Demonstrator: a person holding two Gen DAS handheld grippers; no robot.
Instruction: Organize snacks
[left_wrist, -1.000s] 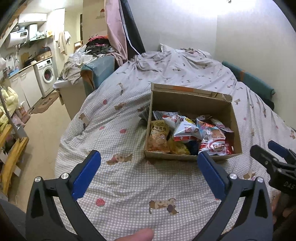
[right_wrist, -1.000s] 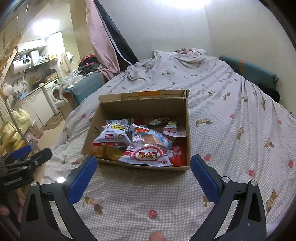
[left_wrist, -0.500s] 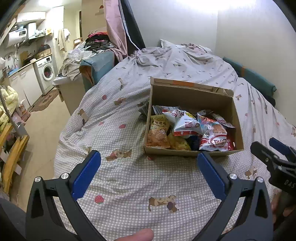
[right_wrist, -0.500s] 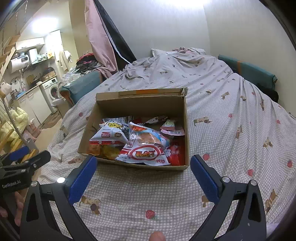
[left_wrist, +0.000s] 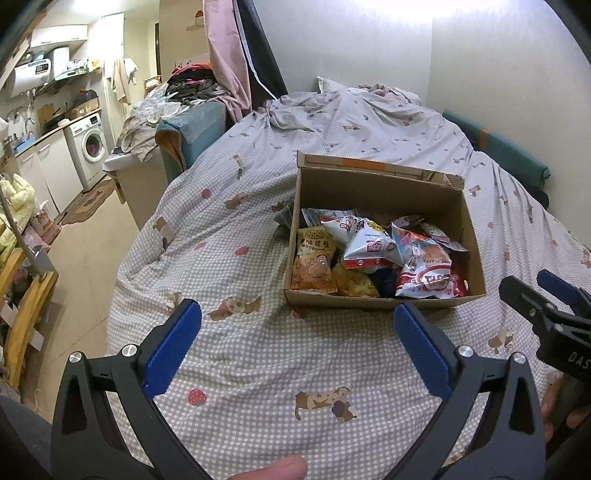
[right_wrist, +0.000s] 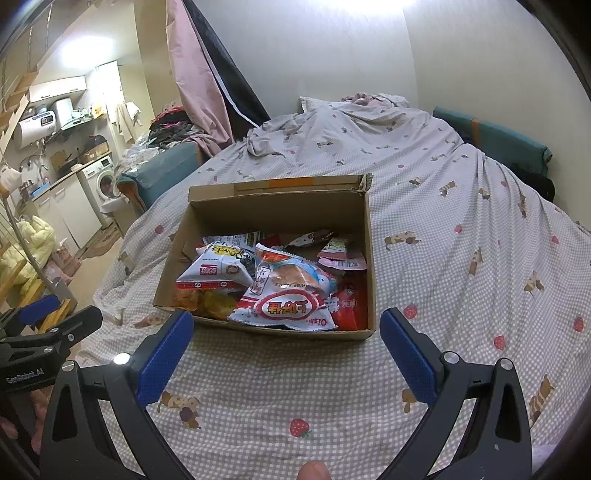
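Note:
An open cardboard box (left_wrist: 376, 301) (right_wrist: 236, 206) sits on the bed, filled with several snack packets. Among them are a yellow peanut bag (left_wrist: 314, 260), a white triangular bag (left_wrist: 369, 247) (right_wrist: 212, 275) and a red-and-white chip bag (left_wrist: 428, 280) (right_wrist: 284, 306). My left gripper (left_wrist: 295, 332) is open and empty, held above the bedsheet just short of the box's near wall. My right gripper (right_wrist: 286, 336) is open and empty, also just short of the near wall. Each gripper shows at the edge of the other's view (left_wrist: 546, 302) (right_wrist: 48, 325).
The bed (left_wrist: 258, 369) has a checked sheet with strawberry and animal prints and rumpled bedding at the far end (right_wrist: 354, 110). A teal cushion (right_wrist: 491, 136) lies against the right wall. To the left are floor, a washing machine (left_wrist: 92, 144), a clothes pile and wooden shelving.
Both grippers have drawn back and risen slightly, so the box appears a little farther and higher in both views. Jaws stay open. The snacks have not moved.

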